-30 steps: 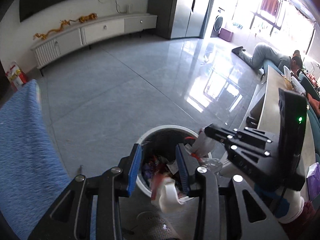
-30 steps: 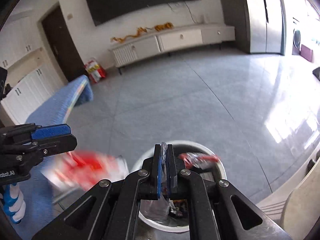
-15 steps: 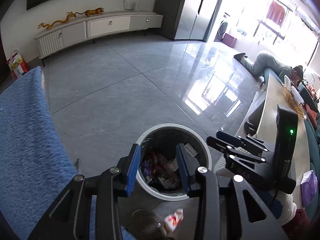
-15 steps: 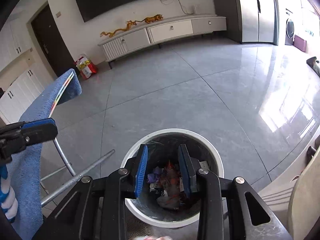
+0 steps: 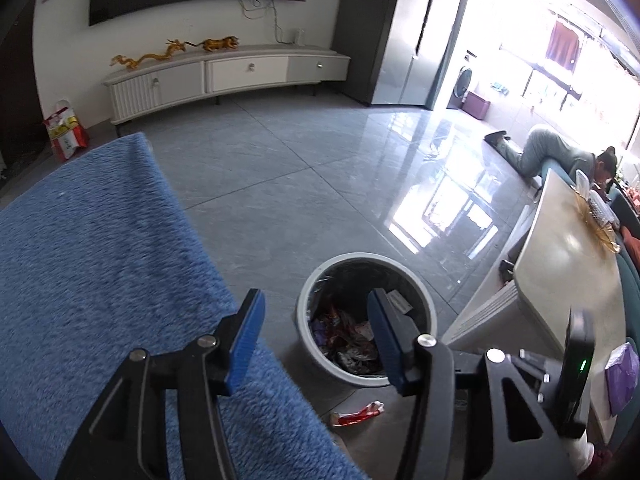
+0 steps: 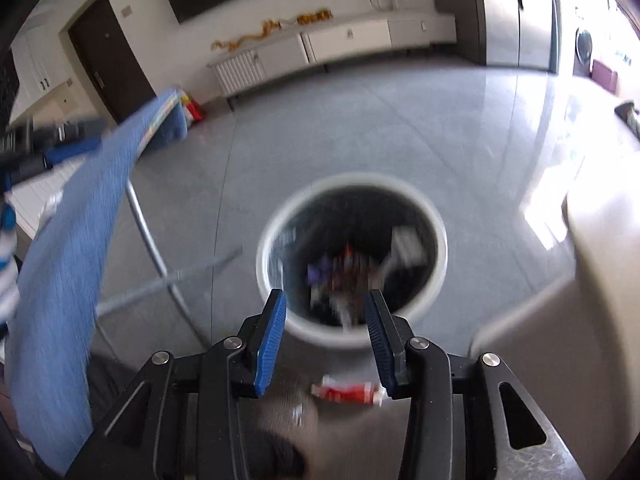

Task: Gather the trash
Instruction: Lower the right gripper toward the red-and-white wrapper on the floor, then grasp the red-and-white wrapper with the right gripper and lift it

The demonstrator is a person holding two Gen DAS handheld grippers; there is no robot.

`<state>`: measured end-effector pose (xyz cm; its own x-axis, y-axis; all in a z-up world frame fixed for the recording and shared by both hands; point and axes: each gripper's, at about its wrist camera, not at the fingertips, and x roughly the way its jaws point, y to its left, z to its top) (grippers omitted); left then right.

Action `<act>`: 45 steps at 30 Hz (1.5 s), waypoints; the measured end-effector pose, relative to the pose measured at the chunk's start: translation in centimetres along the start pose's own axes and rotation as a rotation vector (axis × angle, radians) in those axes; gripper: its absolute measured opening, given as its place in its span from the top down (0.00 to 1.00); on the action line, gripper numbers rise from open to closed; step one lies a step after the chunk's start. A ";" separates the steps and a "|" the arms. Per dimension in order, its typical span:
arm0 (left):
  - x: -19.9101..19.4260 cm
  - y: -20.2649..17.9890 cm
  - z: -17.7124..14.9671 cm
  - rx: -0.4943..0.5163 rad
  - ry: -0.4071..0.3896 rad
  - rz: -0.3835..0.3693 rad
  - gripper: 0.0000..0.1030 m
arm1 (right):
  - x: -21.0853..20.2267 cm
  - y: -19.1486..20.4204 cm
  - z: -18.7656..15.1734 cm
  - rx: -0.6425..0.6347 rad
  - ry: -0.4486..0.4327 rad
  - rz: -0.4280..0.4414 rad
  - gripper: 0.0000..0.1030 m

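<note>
A round white trash bin [image 5: 362,374] [image 6: 436,224] with a dark liner stands on the grey tiled floor, holding several wrappers. A red and white wrapper [image 5: 357,413] [image 6: 347,392] lies on the floor just in front of the bin. My left gripper [image 5: 314,320] hangs above the bin's near left edge, its jaws opening with nothing between them. My right gripper [image 6: 325,314] points down at the bin's near rim, its jaws also opening and empty, with the wrapper lying on the floor below them. The right view is blurred.
A blue fuzzy cloth [image 5: 100,280] [image 6: 68,240] drapes over a metal frame [image 6: 160,264] left of the bin. A beige table [image 5: 568,280] [image 6: 600,280] stands at the right. A person [image 5: 560,154] leans on a sofa far right. A low white cabinet [image 5: 224,76] lines the far wall.
The left gripper let go of its red and white wrapper, which fell to the floor beside the bin. The right gripper released its trash into the bin. Both jaws widened, and the right moved lower.
</note>
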<state>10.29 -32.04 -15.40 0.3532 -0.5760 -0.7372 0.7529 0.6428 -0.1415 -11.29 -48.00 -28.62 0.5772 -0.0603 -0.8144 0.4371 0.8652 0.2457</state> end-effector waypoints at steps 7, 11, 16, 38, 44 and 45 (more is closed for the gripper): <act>-0.6 1.4 -1.8 -0.019 -0.020 0.089 0.50 | 6.3 -3.0 -8.3 0.147 0.239 0.042 0.58; -1.0 1.7 -2.6 -0.015 -0.023 0.115 0.50 | 10.5 -4.2 -11.3 0.237 0.347 0.085 0.55; -1.1 2.7 -4.4 -0.041 -0.010 0.142 0.50 | 16.2 -5.4 -13.5 0.369 0.458 0.137 0.49; 0.0 3.0 -4.9 -0.055 0.006 0.043 0.46 | 30.2 -10.6 -17.5 1.057 0.478 0.026 0.30; 0.0 3.0 -4.9 -0.057 0.006 0.038 0.45 | 31.8 -10.4 -18.5 1.104 0.502 -0.011 0.51; 0.0 2.9 -4.9 -0.058 0.006 0.038 0.45 | 32.0 -10.3 -18.8 1.110 0.507 -0.002 0.57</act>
<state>9.81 -27.69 -19.03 0.3770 -0.5479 -0.7467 0.7059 0.6920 -0.1514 -10.29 -49.47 -67.07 0.3495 0.3546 -0.8672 0.9328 -0.0449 0.3575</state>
